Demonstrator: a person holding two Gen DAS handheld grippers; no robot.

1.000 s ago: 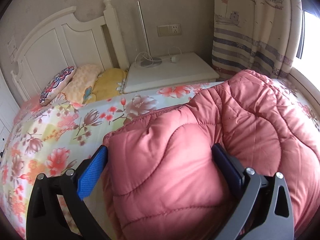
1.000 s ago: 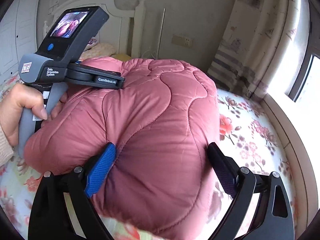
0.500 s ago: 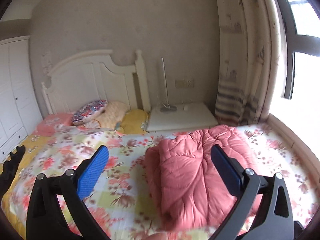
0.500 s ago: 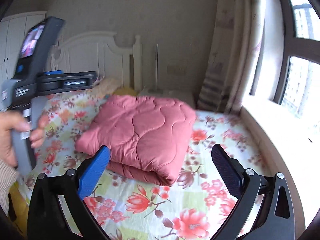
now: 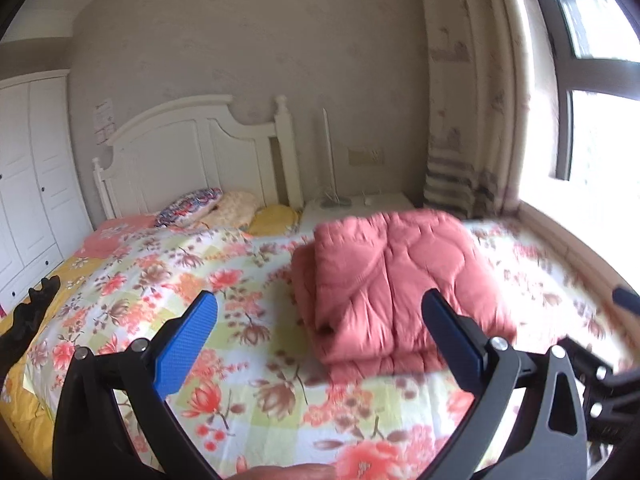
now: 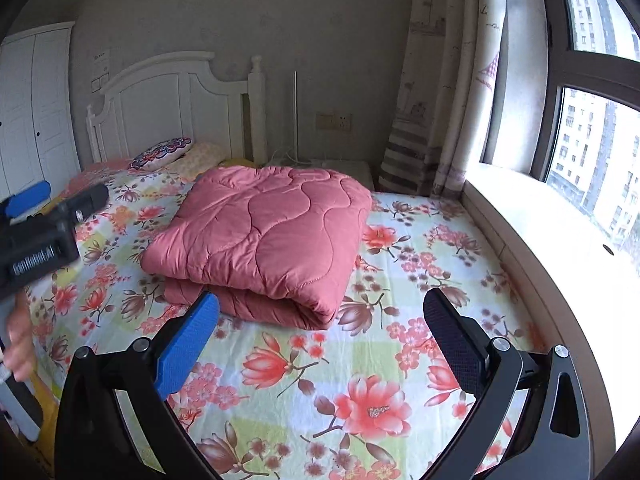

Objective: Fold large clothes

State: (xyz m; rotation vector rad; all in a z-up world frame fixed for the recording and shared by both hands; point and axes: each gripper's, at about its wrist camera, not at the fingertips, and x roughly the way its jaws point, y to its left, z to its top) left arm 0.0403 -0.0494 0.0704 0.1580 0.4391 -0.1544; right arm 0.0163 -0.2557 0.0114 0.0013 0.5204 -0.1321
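Bedroom with a floral bed (image 5: 248, 392): from the left view the pink quilt (image 5: 396, 280) sits folded up near the window side, left gripper (image 5: 320, 336) spread wide and empty. Right view, same deal, right gripper (image 6: 322, 338) spread apart above the sheet, holding nothing, so folding looks pretty much done.

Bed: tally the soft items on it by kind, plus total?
Pink quilt, folded: 1
Patterned pillow: 1
Cream pillow: 1
Yellow pillow: 1
Floral sheet: 1
Total: 5

Home bedroom, floral-sheeted bed (image 6: 400, 264), white headboard (image 6: 160, 96), wardrobe (image 5: 28, 176), curtained window (image 6: 592, 120)
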